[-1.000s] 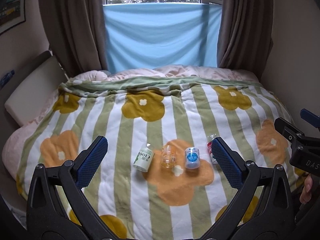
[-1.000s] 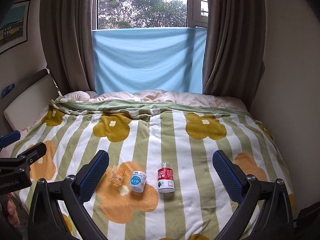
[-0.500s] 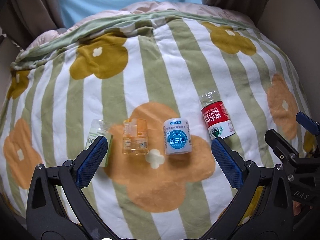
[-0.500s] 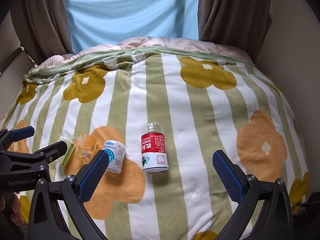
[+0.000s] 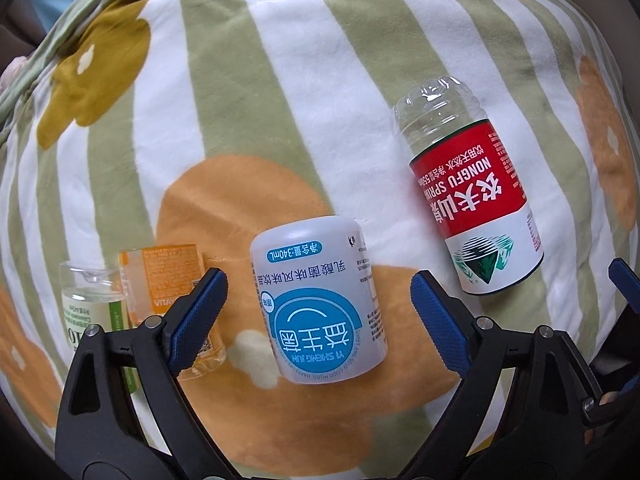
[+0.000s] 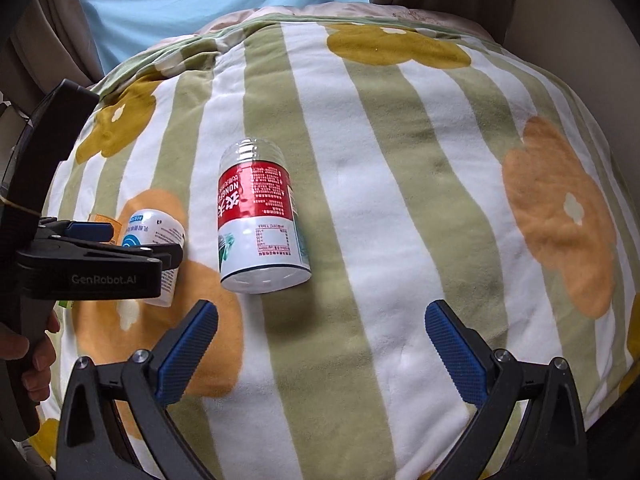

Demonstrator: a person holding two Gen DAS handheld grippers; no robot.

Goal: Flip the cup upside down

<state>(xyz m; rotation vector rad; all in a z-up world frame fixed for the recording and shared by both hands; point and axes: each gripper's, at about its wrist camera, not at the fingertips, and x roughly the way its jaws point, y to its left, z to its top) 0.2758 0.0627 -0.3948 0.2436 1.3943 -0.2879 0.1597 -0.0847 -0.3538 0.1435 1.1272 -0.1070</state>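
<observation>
- left gripper [image 5: 316, 308] is hovering with fingers wide, straddling the white-blue cup [image 5: 320, 300], no contact showing.
- Risk: the plush quilt [image 5: 248, 112] is giving way; cup looks likely to tip or roll once it is being squeezed or set down inverted.
- Risk: left pad is sitting just beside the orange cup [image 5: 168, 276], could be knocking it.
- right gripper [image 6: 320, 340] is gaping wide, empty, nearer than the red-label cup [image 6: 260, 220].
- White-blue cup: smooth matte plastic cylinder; 2 cups to its left: clear, thin-walled.
</observation>
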